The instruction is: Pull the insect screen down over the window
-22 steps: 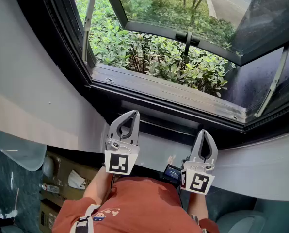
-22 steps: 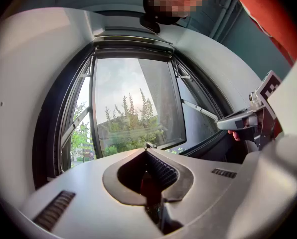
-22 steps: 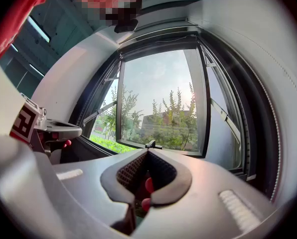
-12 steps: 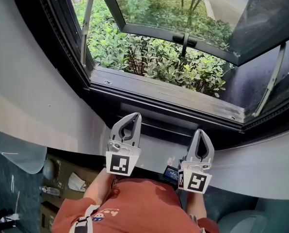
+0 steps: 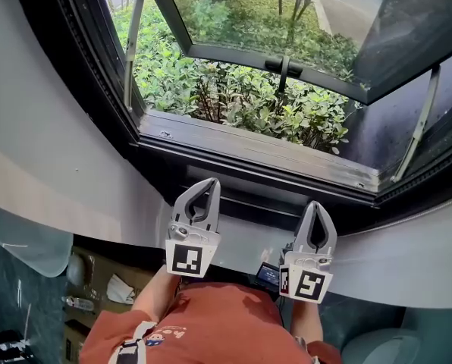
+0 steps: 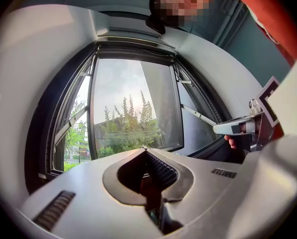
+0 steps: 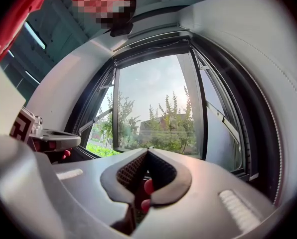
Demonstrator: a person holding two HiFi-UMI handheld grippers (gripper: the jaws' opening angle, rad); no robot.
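Pale curved wall [image 5: 51, 150] around a dark-framed window [image 5: 97, 97], green shrubs [image 5: 233, 97] outside and below. Glass sash [image 5: 287, 14] hung from the top and swung outward at its lower edge, braced by a metal stay [image 5: 133, 44] on each side, with a black handle [image 5: 283, 63] midway along the lower rail. Weathered sill [image 5: 256, 146] running side to side beneath the opening. Opening taller than wide in both gripper views, long axis upright.

Insect screen not made out as mesh in any view. Only a pale rail [image 6: 133, 40] lying crosswise along the top of the frame, long axis side to side; cannot tell whether it belongs to the screen.

Left gripper [image 5: 209, 184] and right gripper [image 5: 319, 205] held side by side just below the sill, well apart from that top rail, both aimed toward the window and tilted slightly upward. Left fingers [image 6: 78, 188] pressed together, clamped on nothing; right fingers [image 7: 213, 183] likewise together, tips meeting. Marker cube [image 5: 186, 258] at the rear of the left gripper, another [image 5: 308, 285] behind the right, above a red shirt [image 5: 211, 324].
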